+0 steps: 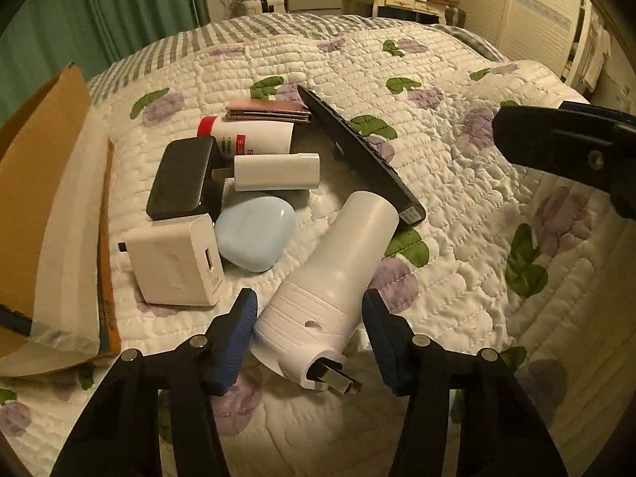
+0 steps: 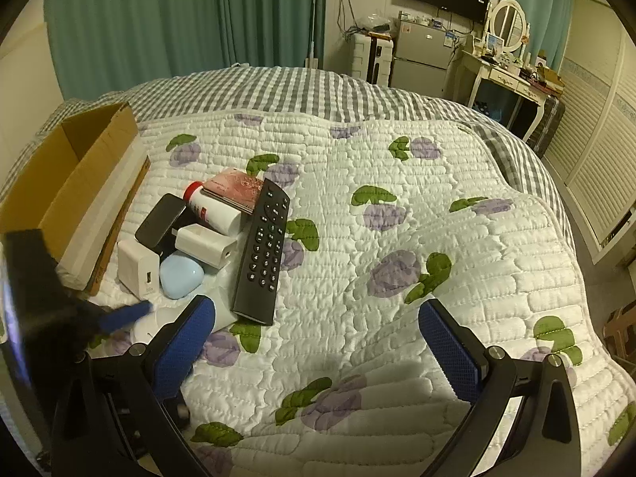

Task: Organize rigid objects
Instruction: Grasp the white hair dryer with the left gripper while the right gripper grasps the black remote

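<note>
A pile of small objects lies on the quilted bed. My left gripper [image 1: 310, 330] is open, its blue pads on either side of a large white plug-in device [image 1: 334, 290] with metal prongs, not clamping it. Beyond it lie a white charger cube [image 1: 175, 262], a light blue case [image 1: 256, 238], a black power bank [image 1: 181, 179], a white adapter [image 1: 276, 171], a red-capped white bottle [image 1: 246, 135], a pink packet [image 1: 268, 110] and a black remote [image 1: 357, 151]. My right gripper [image 2: 318, 342] is open and empty above the quilt, right of the remote [image 2: 262, 250].
An open cardboard box [image 2: 79, 183] stands on the bed left of the pile, also in the left wrist view [image 1: 43, 183]. The flowered quilt [image 2: 397, 218] stretches to the right. A fridge, desk and curtains stand beyond the bed.
</note>
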Demonstrator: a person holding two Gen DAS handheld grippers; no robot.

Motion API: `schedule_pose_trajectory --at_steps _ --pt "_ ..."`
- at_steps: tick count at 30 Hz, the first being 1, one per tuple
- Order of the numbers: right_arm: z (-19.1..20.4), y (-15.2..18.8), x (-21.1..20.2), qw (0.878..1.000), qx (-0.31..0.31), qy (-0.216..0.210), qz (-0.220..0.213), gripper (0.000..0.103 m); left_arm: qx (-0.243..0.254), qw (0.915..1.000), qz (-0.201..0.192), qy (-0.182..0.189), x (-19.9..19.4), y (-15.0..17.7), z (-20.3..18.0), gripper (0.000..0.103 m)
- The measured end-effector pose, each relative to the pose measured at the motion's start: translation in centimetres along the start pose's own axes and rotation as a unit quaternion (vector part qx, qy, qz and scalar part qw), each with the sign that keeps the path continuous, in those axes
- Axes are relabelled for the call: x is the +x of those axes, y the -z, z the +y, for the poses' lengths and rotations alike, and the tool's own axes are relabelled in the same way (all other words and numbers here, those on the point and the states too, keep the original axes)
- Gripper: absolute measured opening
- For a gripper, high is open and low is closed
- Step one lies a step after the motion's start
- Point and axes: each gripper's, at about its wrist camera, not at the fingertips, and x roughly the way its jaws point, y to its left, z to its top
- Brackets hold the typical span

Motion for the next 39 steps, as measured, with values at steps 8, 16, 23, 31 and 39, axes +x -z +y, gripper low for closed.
schedule_pose_trajectory --at_steps 8,16,23,31,39 --pt "1.4 -2.1 -0.6 1.0 -0.029 0.006 -0.002 0.103 -0.04 0.9962 -0.077 -0.006 -5.4 -1.6 2.5 0.052" --pt "2.0 -6.4 4.0 0.999 -0.02 -0.018 0.032 0.089 -0.07 0.9889 -0.095 -0.091 -5.0 -4.1 4.0 0.052" --pt "3.1 -4.3 10.1 0.988 -0.023 -0.076 0.129 0.061 -0.078 0.9902 -0.072 -0.091 -2.4 -4.0 4.7 0.052" --pt "5.1 -3.9 13.3 0.985 -0.049 -0.083 0.142 0.035 -0.086 0.9895 -0.074 -0.089 -2.3 -4.1 4.7 0.052" --pt "4.1 -2.4 9.6 0.992 -0.034 -0.076 0.093 0.021 -0.096 0.9898 -0.074 -0.075 -3.7 -3.7 4.5 0.052"
